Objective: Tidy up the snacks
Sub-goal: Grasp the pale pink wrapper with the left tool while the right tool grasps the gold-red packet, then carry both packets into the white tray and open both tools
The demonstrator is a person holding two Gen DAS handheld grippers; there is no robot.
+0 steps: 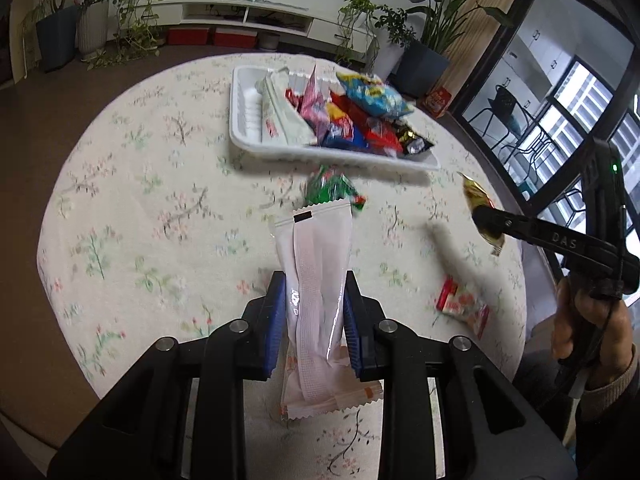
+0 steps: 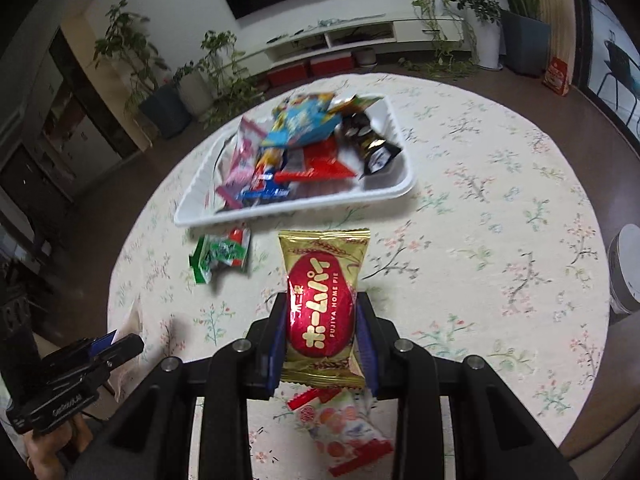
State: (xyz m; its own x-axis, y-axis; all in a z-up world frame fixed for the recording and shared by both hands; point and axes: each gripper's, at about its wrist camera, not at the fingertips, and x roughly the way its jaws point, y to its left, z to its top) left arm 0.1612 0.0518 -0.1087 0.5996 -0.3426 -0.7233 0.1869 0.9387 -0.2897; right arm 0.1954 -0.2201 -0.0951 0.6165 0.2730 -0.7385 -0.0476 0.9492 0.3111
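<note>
A white tray (image 1: 248, 120) full of snacks sits in the upper middle on the flowery round table (image 1: 120, 208). A green packet (image 2: 220, 256) lies just in front of it. A strawberry packet (image 2: 344, 428) lies low in the frame. Your left gripper (image 1: 314, 312) is closed on a white packet (image 1: 316, 264), held above the table. Your right gripper (image 2: 322, 336) squeezes a gold pie packet (image 2: 322, 300), pointing at the tray.

A tray (image 2: 192, 208) of snack packets (image 2: 296, 148) sits on the table (image 2: 500, 240)'s far side; a loose packet (image 2: 220, 256) lies just before its near rim.
</note>
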